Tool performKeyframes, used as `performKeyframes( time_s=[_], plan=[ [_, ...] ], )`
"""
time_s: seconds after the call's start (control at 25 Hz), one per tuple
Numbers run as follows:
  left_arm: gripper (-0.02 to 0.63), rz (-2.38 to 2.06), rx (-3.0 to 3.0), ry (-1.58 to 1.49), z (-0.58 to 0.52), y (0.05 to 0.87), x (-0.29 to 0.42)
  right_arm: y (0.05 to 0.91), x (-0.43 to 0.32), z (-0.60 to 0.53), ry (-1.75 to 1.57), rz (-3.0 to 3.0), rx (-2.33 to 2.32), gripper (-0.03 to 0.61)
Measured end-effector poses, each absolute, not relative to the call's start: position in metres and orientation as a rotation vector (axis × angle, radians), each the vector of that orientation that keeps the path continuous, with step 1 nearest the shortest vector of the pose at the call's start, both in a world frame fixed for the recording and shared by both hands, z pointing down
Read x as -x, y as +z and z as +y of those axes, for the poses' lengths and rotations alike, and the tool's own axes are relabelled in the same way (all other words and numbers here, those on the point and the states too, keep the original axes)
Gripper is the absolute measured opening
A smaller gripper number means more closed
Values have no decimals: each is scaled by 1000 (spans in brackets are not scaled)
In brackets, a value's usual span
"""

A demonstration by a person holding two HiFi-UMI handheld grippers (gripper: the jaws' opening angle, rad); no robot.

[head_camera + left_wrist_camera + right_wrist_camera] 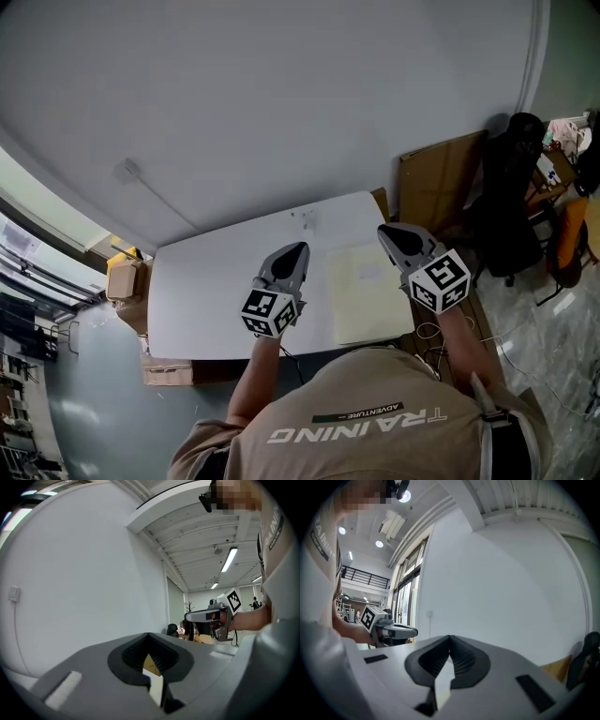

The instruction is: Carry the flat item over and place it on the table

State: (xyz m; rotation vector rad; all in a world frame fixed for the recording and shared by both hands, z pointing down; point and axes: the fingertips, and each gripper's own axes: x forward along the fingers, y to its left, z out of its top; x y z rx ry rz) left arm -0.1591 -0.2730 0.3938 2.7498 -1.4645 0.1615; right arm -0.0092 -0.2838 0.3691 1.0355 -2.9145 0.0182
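Wall [281, 94]: plain and pale, and it rises behind the far edge of the bench.
Bench [216, 281]: a white top that lies ahead of me, below both my hands.
Sheet [370, 295]: the flat item is pale yellow. It lies flat on the right part of the bench, with its near edge close to the bench's near edge. It looks set down already, so I judge the placing done or nearly done.
Sheet's axis: the longer side seems to run away from me toward the wall, but the difference is slight and I am not sure of it.
Left gripper [298, 247]: I hold it about level above the bench. Its jaws are closed tip to tip with nothing in them, and it sits just left of the sheet's left edge.
Right gripper [386, 230]: its jaws are also closed and empty, and it hovers by the sheet's far right corner.
Relation: the sheet lies below and between my two grippers, nearer the right one. Any further nudge would fall to my right hand, coming down on that right edge.
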Motion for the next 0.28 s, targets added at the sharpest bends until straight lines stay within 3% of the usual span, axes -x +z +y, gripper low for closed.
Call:
performKeyframes(
  time_s=[0.28],
  plan=[
    [6,-1494,-2760,129,-276,386,158,367,11,-288,-27,-2915,-1030,6]
  ],
)
